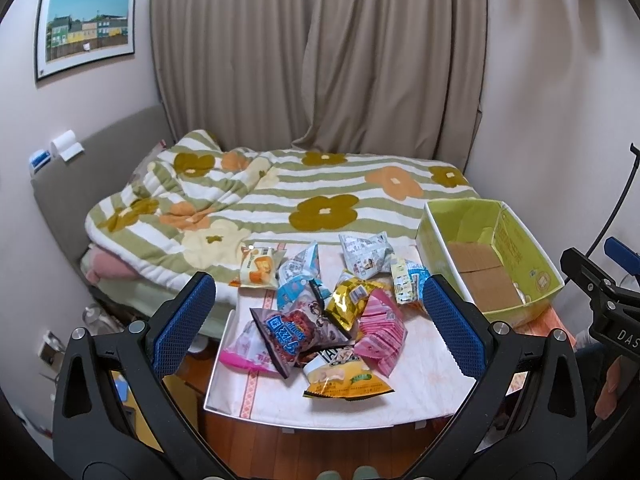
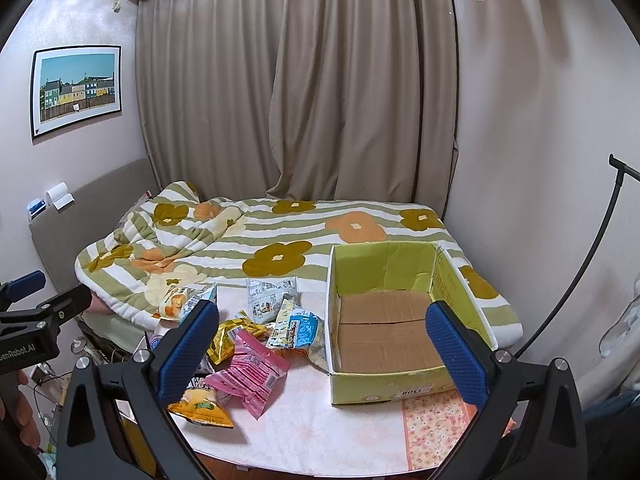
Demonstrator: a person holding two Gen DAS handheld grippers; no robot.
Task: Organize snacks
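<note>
A pile of snack packets lies on the small table (image 1: pixel 420 380): a pink packet (image 1: pixel 381 334) (image 2: pixel 249 372), a gold one (image 1: pixel 349 304), a yellow one (image 1: pixel 346 382) (image 2: pixel 202 404), a red-and-blue one (image 1: pixel 286 334) and white-blue ones (image 1: pixel 366 254) (image 2: pixel 298 328). An open green cardboard box (image 1: pixel 520 248) (image 2: pixel 404 390) stands empty at the table's right. My left gripper (image 1: pixel 320 324) hovers open above the pile, holding nothing. My right gripper (image 2: pixel 322 350) hangs open between the pile and the box, nothing in it.
Behind the table is a bed with a green-striped flowered quilt (image 1: pixel 320 196) (image 2: pixel 280 240), curtains (image 1: pixel 320 52) beyond it. A framed picture (image 1: pixel 86 26) hangs on the left wall. A black stand pole (image 2: pixel 592 264) rises at the right. Clutter sits on the floor at the left.
</note>
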